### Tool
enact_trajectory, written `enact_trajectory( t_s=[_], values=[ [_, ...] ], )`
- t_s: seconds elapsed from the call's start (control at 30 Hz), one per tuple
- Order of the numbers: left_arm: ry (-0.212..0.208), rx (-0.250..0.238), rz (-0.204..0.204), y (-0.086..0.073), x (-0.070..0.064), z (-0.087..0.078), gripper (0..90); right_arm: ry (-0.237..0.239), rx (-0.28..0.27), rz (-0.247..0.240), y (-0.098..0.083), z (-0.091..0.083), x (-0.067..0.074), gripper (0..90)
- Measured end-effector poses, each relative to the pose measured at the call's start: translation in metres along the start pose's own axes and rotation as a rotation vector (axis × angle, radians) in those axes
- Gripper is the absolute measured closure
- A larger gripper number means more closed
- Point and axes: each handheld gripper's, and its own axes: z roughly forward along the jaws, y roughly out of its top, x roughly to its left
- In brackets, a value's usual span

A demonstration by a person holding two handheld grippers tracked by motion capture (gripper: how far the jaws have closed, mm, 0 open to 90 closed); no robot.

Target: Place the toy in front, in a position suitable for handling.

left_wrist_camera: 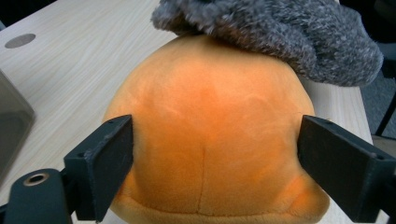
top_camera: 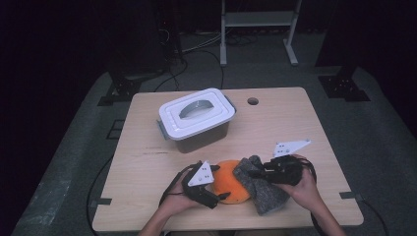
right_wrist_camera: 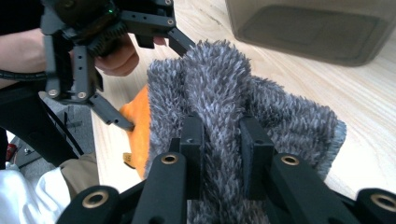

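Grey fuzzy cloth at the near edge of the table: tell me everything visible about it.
The grey fuzzy cloth is a thick, shaggy-piled fabric, crumpled and folded rather than spread flat. It lies on the light wooden table, with one end draped over the top of the round orange plush toy. The right gripper pinches a raised fold of it between its black jaws. The left gripper straddles the plush beside it.

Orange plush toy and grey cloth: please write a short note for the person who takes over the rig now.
Left gripper: jaws around the orange plush toy, pads at its sides.
Right gripper: shut on a fold of the grey cloth.
The cloth lies draped over the toy's far side, near the front edge of the table. The lidded box stands behind, closed.
Done: both things gripped.
Left: probably wiping or wrapping the toy.
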Motion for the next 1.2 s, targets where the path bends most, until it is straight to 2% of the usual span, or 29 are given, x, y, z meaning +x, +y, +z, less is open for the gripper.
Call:
enact_trajectory(
  t_s=[0.17, 0.27, 0.37, 0.47, 0.53, 0.6, 0.67, 0.73, 0.83, 0.97, 1.07, 1.2],
  values=[
    [0.011, -0.013, -0.022, 0.003, 0.002, -0.003, 9.3, 0.014, 0.017, 0.009, -0.003, 0.004, -0.001, 73.8],
    [0.05, -0.033, -0.068, 0.008, 0.005, -0.007, 8.9, 0.038, 0.037, 0.013, -0.008, 0.004, 0.002, 73.9],
    [0.04, -0.016, -0.093, 0.007, 0.006, -0.005, 9.0, 0.066, 0.057, 0.013, -0.015, 0.004, 0.006, 73.9],
    [0.014, -0.008, -0.083, 0.005, 0.003, 0.001, 12.1, 0.081, 0.092, 0.009, -0.014, 0.001, 0.008, 74.3],
    [0.01, -0.003, -0.064, 0.006, 0.002, 0.002, 12.9, 0.078, 0.09, 0.009, -0.012, 0.0, 0.008, 74.4],
    [-0.009, -0.011, -0.053, 0.006, 0.002, 0.003, 13.8, 0.068, 0.066, -0.005, -0.005, -0.002, 0.009, 74.4],
    [-0.025, -0.019, -0.021, 0.005, 0.0, 0.003, 16.2, 0.063, 0.025, -0.003, 0.002, -0.003, 0.007, 74.4],
    [-0.024, -0.015, 0.015, 0.006, -0.003, 0.002, 16.5, 0.053, 0.014, -0.007, 0.007, -0.001, 0.006, 74.4],
    [-0.026, -0.007, 0.04, 0.006, -0.005, 0.001, 16.4, 0.049, 0.021, 0.002, 0.01, 0.007, 0.005, 74.4],
    [-0.019, -0.006, 0.053, 0.005, -0.007, 0.0, 16.3, 0.072, 0.038, 0.013, 0.006, 0.009, 0.003, 74.0],
    [-0.016, -0.017, 0.056, 0.003, -0.008, -0.001, 16.2, 0.091, 0.052, 0.039, -0.004, 0.003, -0.001, 73.7],
    [-0.021, -0.02, 0.051, 0.004, -0.007, 0.0, 15.0, 0.089, 0.057, 0.052, -0.009, -0.001, -0.003, 73.6]
  ],
)
